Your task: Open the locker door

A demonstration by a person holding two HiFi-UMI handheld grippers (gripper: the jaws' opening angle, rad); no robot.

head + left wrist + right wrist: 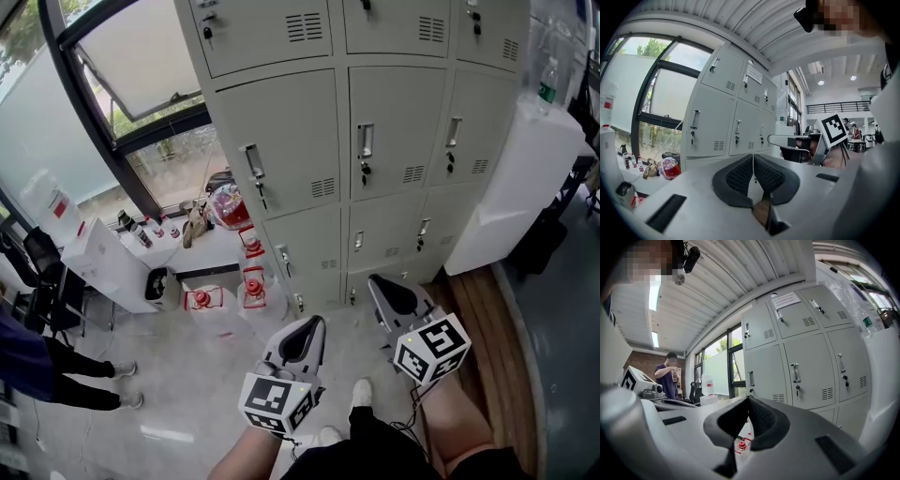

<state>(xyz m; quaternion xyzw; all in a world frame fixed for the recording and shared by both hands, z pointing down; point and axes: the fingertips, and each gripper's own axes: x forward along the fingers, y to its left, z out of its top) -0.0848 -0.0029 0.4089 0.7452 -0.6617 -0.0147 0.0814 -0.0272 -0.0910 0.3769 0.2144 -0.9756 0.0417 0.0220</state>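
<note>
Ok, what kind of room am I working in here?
Probably a staff locker area in a workshop or lab-type building: a bank of grey metal lockers with keys in the locks, a big window beside them, and red-capped containers on the floor below.

Bare floor [352, 352] runs straight up to the lockers [394, 141], so the middle doors are an easy reach. The left is messier: red-topped containers [251, 274] crowd the foot of the lockers, with a low white table [108, 267] beside them. On the right, a big white unit [525, 187] stands just beside the last column.
</note>
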